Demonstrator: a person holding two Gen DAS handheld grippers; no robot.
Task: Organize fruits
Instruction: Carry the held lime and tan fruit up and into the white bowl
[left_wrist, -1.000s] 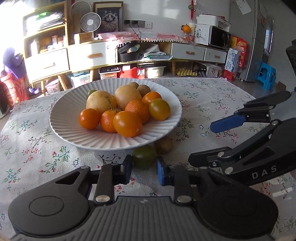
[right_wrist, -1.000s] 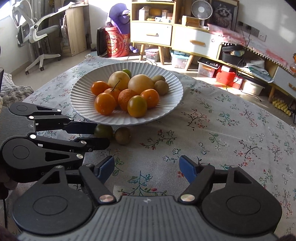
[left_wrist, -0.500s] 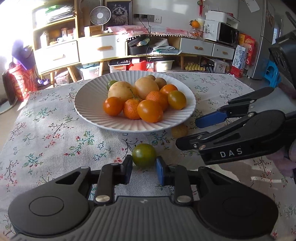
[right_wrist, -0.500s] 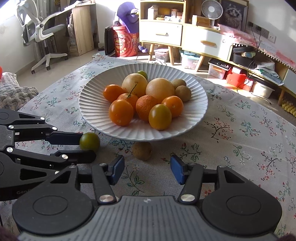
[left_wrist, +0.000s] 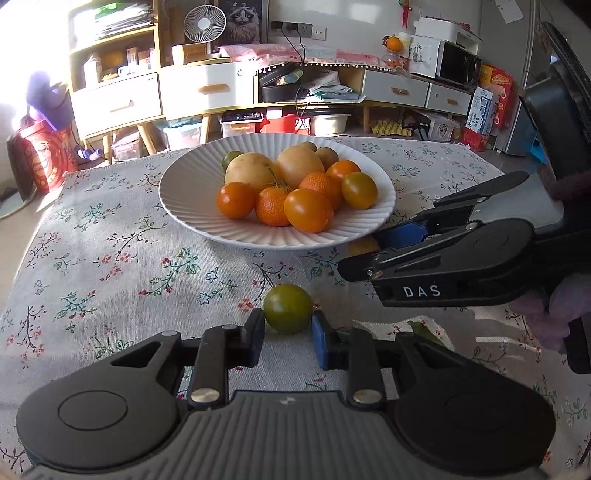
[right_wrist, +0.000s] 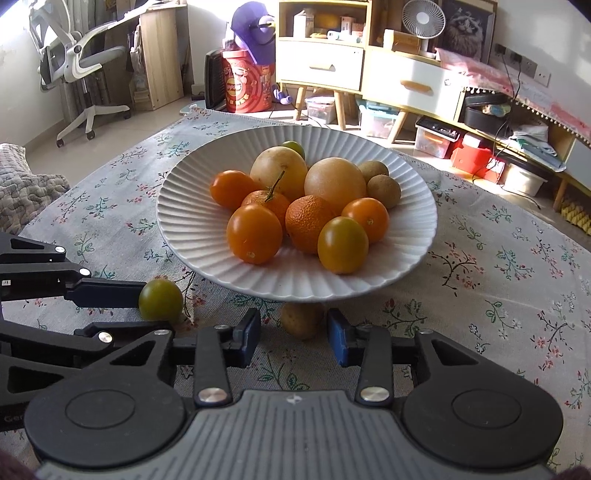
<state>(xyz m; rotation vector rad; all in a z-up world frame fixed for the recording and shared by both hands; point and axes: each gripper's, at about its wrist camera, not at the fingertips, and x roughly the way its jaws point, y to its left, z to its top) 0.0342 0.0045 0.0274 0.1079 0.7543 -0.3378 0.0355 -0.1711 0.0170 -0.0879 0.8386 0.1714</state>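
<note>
A white ribbed plate holds several oranges, yellow and brown fruits. My left gripper is shut on a small green fruit, near the cloth in front of the plate. My right gripper is open, its blue pads on either side of a small brown fruit that lies on the cloth under the plate's near rim.
A floral tablecloth covers the table. Behind the table are cabinets, a fan, storage boxes and a swivel chair.
The left gripper has drawn the green fruit back from the plate's edge. The right gripper has moved in around the brown fruit and narrowed its opening.
</note>
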